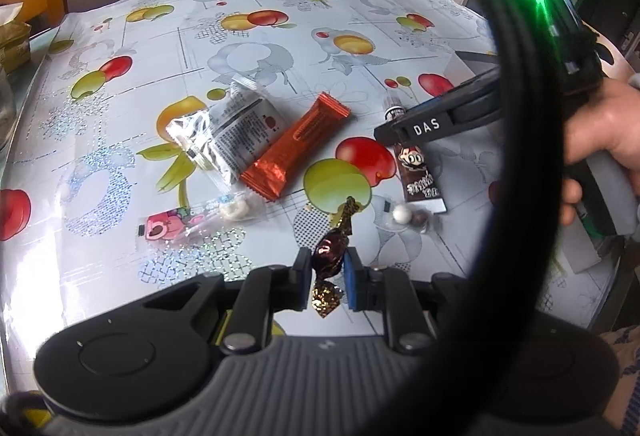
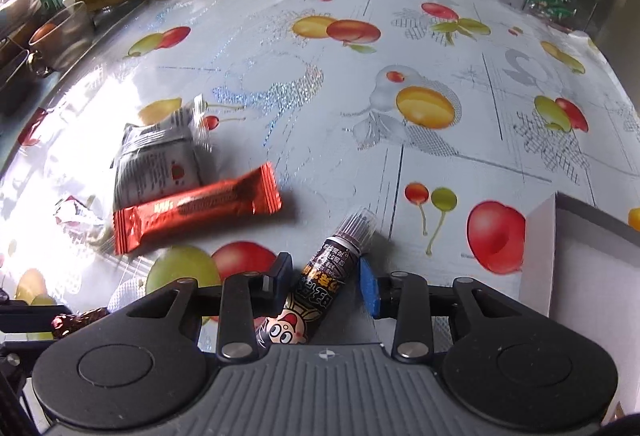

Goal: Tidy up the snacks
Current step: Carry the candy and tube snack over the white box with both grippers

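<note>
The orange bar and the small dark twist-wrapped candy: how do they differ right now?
The orange bar is long, flat and bright foil; the dark twist-wrapped candy is small, rounded, brown with twisted ends. The bar lies free on the table, partly over a silver packet; the candy is pinched in the left gripper. Both are shiny, unopened wrapped snacks.

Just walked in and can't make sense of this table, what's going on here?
A person is sorting snacks with a pair of tongs in each hand. The left tongs are shut on a dark foil-wrapped candy. The right tongs straddle a brown cartoon-printed packet on the fruit-print tablecloth, not clearly gripping it. An orange bar and a silver pouch lie untouched.
</note>
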A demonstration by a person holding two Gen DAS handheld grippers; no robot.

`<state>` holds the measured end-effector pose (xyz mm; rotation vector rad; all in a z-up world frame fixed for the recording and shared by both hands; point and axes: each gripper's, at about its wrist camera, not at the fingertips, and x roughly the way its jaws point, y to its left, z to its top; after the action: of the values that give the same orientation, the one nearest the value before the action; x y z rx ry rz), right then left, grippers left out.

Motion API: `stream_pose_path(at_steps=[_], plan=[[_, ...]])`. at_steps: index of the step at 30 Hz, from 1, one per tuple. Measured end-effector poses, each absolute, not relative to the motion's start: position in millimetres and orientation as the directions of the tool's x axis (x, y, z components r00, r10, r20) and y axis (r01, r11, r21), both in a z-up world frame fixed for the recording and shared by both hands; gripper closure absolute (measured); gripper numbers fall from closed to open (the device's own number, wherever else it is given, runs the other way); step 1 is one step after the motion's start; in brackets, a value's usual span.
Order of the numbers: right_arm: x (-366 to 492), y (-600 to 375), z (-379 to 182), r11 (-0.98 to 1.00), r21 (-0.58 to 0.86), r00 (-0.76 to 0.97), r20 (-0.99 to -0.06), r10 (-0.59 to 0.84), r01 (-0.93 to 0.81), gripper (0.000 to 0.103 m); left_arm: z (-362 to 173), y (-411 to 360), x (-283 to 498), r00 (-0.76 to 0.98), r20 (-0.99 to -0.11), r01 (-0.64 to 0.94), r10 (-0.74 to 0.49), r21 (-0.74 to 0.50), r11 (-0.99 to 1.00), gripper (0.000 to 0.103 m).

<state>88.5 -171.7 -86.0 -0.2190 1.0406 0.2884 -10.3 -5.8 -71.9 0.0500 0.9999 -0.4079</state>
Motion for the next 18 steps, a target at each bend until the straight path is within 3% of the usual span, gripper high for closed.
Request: stream_pose_path(at_steps=[3,5,7,9,18], plan=[[88,-174,-85,0.956,-0.034,0.463,-0.88,0.11,-0.291,0.056,-72,-10,-10,0.472,-0.824,0.365,-0.313,-0.14,0.92,0.09],[89,-176,-85,0.962,-0.027,0.458,-0.883,0.104,-0.271,0.056,-72,-11,-10,0.472,-0.825,0.364,-0.311,-0.139,0.921,0.09],[88,-173,-85,0.959,-0.026,0.458,-0.882,0.111,-0.282,0.06,-72,-10,-10,0.472,-0.826,0.361,-0.309,-0.139,0.922,0.09],[87,-168,-86,0.95,-0.036,0.469,-0.875,0.12,-0.31,0.072,-72,-9,-10,0.472,-0.827,0.353,-0.306,-0.141,0.925,0.09],[79,-155,-79,0.923,-0.013,0.456,-0.872,0.178,-0.385,0.078,-70,-2,-10,0.486,-0.825,0.316,-0.289,-0.142,0.938,0.09]])
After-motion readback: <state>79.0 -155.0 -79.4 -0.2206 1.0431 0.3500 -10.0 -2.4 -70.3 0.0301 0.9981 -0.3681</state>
